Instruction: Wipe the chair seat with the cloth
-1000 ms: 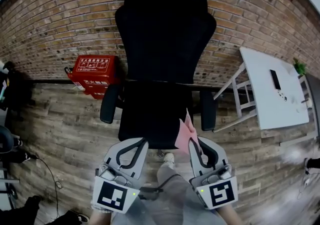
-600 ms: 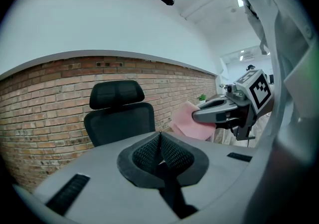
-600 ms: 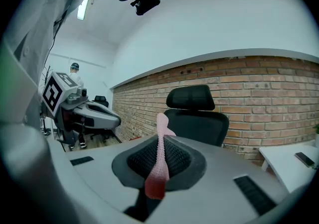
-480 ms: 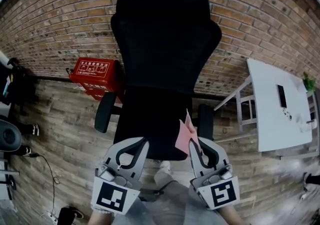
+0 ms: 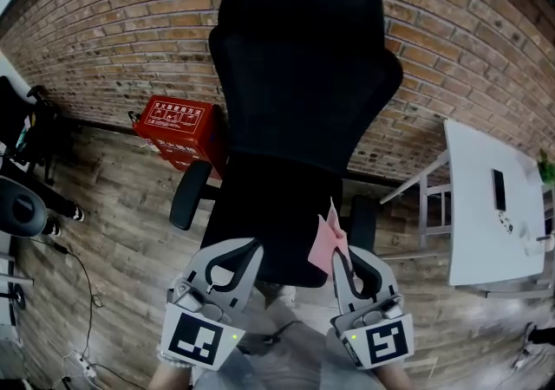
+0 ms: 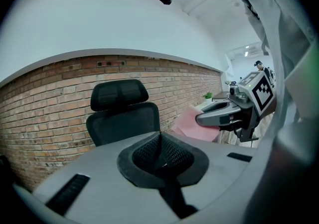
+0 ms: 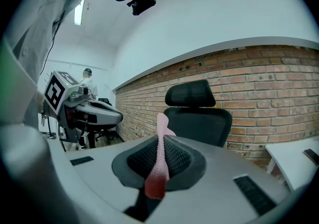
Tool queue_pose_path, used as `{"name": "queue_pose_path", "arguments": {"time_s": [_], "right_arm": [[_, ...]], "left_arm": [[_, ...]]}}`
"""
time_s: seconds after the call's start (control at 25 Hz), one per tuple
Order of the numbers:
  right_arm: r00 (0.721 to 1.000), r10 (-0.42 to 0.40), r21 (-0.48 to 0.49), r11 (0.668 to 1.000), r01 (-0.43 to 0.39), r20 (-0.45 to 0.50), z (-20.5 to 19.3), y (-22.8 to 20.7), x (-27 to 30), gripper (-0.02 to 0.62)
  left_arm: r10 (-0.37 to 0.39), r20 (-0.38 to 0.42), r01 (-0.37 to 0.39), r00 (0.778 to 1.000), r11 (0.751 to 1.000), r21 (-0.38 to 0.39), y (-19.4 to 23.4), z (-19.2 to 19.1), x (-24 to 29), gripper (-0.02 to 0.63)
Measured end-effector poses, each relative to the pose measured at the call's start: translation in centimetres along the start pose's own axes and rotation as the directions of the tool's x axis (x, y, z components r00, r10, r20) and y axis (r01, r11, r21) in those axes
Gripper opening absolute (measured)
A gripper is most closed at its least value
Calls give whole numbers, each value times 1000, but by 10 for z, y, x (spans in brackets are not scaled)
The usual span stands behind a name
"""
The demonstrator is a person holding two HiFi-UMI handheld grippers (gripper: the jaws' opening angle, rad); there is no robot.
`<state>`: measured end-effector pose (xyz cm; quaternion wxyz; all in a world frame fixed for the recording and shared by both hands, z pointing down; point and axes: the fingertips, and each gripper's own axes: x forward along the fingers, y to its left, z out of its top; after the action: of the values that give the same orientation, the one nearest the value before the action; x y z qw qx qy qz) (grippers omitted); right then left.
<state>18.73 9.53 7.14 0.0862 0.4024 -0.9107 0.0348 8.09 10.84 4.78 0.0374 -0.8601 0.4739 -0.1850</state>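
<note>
My right gripper (image 5: 340, 254) pinches the thin pink cloth (image 5: 324, 238) upright over the near right edge of the black chair seat (image 5: 264, 211). My left gripper (image 5: 245, 250), jaws together on nothing, hovers just left. I judge wiping not yet begun, with the whole seat left to do.

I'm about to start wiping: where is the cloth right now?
The pink cloth is pinched in the right gripper, standing upright at the front right corner of the black chair seat in the head view, near the armrest.
</note>
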Motion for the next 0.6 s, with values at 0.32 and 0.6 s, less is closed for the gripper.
{"name": "queue_pose_path", "arguments": {"time_s": [0.32, 0.6], "right_arm": [[999, -25, -22, 999, 24, -21, -7, -4, 28, 51], [997, -44, 2, 999, 45, -59, -13, -8, 63, 51]], "left_arm": [[-34, 7, 34, 999, 999, 6, 24, -12, 17, 18], [-51, -9, 51, 999, 999, -13, 59, -32, 33, 18]]}}
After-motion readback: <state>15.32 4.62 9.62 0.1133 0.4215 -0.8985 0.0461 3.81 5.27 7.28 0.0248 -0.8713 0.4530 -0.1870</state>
